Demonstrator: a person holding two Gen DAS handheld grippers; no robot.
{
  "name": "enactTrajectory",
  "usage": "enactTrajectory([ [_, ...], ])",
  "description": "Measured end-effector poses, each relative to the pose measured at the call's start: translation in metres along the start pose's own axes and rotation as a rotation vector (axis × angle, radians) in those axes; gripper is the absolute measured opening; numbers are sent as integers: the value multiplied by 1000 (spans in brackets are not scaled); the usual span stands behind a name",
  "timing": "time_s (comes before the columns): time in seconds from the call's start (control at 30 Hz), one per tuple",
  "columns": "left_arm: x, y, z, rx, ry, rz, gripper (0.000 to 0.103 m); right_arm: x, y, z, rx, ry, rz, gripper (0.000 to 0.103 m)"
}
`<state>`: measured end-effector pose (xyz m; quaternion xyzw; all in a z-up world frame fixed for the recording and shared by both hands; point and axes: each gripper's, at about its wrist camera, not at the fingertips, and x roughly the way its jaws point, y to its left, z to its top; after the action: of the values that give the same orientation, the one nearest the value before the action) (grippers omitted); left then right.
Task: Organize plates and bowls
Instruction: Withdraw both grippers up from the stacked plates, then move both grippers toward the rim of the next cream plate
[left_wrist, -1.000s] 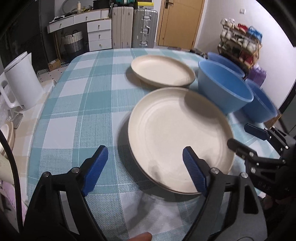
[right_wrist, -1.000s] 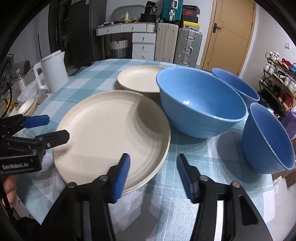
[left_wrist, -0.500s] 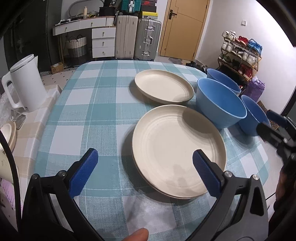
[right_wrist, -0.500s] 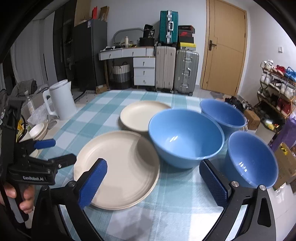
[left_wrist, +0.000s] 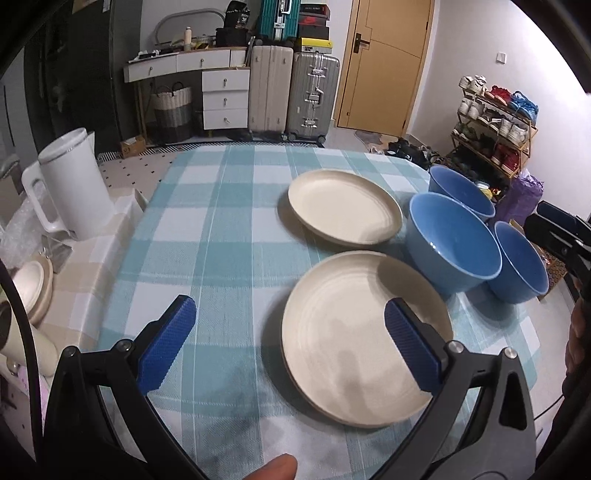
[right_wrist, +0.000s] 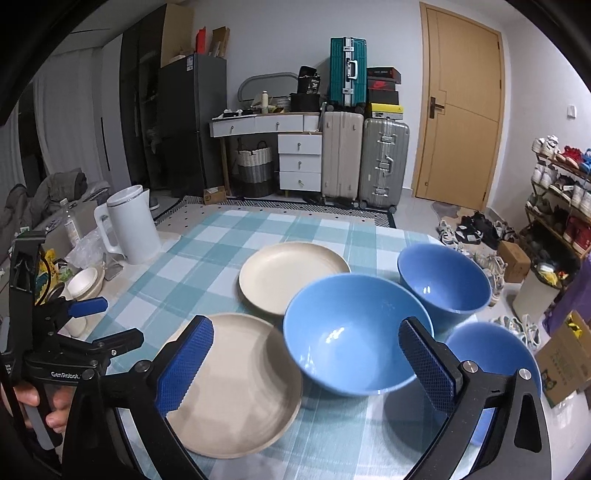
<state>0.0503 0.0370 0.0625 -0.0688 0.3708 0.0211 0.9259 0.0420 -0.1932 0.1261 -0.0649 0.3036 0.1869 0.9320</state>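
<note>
Right now the left gripper (left_wrist: 290, 345) has its jaws spread wide with nothing between them; they have just been opening, and they hang above the surface (left_wrist: 221, 236), a table under a teal-and-white checked cloth. The right gripper (right_wrist: 306, 363) likewise has wide jaws that have just been opening, and grips nothing.

Taking the near plate (left_wrist: 364, 332) as the landmark: it lies flat on the surface, face up, directly below the left gripper's right-hand pad. It is round, so it has no long axis, and nothing lies in it. Just beyond it, farther from the camera, lies the second cream plate (left_wrist: 343, 206), also flat, face up and bare; whether the two rims touch I cannot tell.

To the right of the near plate stands the big blue bowl (left_wrist: 452, 243), upright, mouth up, holding nothing, its side just beside the plate's rim. Behind that bowl stands a second blue bowl (left_wrist: 460, 192), and to its right a third blue bowl (left_wrist: 521, 262); both are upright with nothing inside.

Well off to the left of the near plate, a white kettle (left_wrist: 74, 184) stands upright on a lower beige checked cloth beside the surface. In the right wrist view the left gripper shows at the left edge, held by a hand (right_wrist: 40, 406).
</note>
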Motion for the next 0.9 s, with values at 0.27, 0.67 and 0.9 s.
enactTrajectory([
  [0.27,10,-9,28,-1,1,13,102,20,-15,29,5,24,30,102],
  [0.67,45,-18,56,6,33,19,102,51,-32,57,6,77,56,102],
  [0.9,70,-11,72,-23,63,13,102,67,-36,71,-11,104,55,102],
])
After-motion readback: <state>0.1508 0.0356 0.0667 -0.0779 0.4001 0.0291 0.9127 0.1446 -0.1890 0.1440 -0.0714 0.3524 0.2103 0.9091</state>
